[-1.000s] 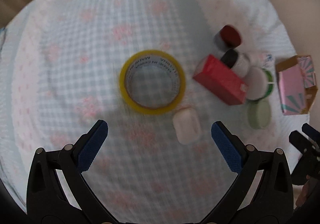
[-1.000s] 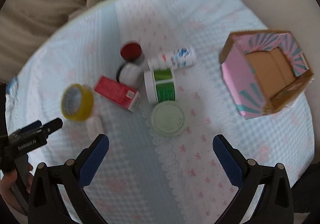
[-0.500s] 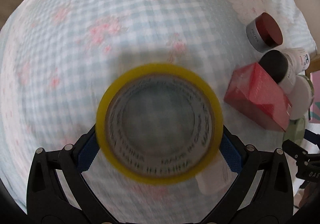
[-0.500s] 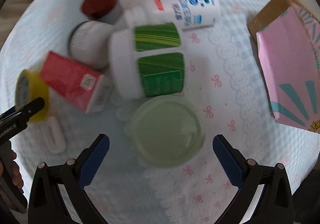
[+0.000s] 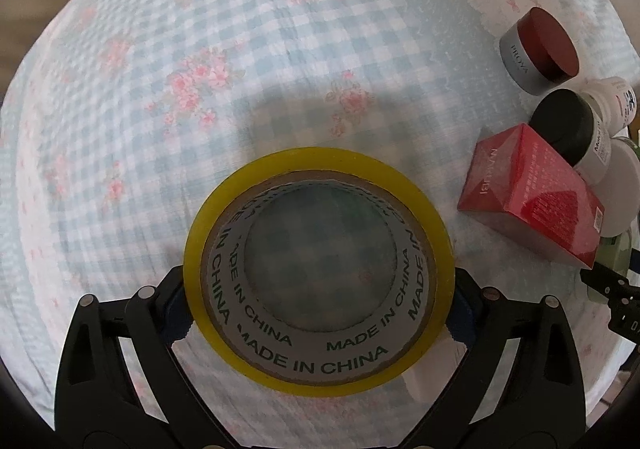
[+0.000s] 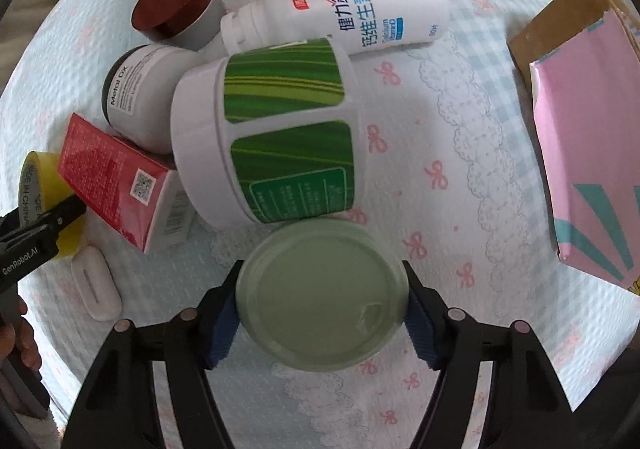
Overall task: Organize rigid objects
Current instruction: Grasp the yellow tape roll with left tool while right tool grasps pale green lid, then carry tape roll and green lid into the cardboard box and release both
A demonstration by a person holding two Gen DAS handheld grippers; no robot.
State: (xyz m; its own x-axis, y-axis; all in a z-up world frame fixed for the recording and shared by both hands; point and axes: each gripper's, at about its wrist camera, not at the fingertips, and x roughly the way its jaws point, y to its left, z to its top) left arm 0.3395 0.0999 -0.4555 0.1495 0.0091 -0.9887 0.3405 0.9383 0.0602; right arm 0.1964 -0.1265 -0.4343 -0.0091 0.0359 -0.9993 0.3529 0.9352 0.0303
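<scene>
Both grippers have dropped, jaws closing | left gripper [image 5: 319, 301] straddles one yellow tape roll [image 5: 319, 373] | right gripper [image 6: 322, 319] clamped on one pale-green lid [image 6: 320, 295] | bedspread [image 5: 200, 49]: two jars, one red carton [image 6: 120, 185]

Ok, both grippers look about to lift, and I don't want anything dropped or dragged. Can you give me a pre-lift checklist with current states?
1. Left gripper straddles the yellow tape roll; jaws have just been closing: ok.
2. Left pads firmly pressing the roll: cannot tell, the roll hides them.
3. Right gripper closed on the pale green lid, pads at both edges: ok.
4. Lid clear of the green-labelled tub: not ok, their edges appear to meet.
5. Small white case lies close beside the roll, could be nudged: cannot tell.
6. Pink box unobstructed: ok.
</scene>
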